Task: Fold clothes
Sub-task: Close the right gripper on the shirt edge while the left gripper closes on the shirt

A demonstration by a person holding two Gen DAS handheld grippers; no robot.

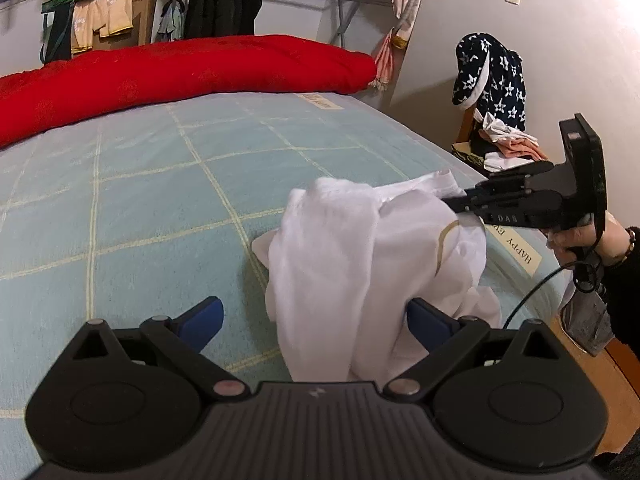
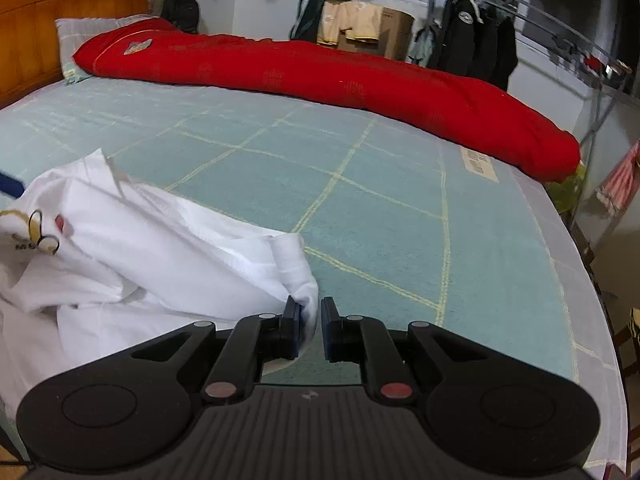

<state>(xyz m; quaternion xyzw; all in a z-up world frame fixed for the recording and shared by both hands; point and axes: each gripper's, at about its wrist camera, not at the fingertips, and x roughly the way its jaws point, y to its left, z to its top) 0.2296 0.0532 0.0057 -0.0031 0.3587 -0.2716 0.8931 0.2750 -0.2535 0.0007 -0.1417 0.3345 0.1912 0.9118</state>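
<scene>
My right gripper [image 2: 309,322] jaws pinch the white garment [image 2: 168,256] edge for lifting off the bed [image 2: 380,208]; left gripper [image 1: 316,320] jaws open around it.

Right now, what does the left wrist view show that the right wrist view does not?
Only the left wrist view shows the left gripper, fingers wide apart around the white garment, the hand holding the right gripper, and a star-patterned robe. Only the right wrist view shows the wooden headboard, a grey pillow and the right fingers closed on a garment fold. Both show the garment, red quilt and green bed sheet.
</scene>
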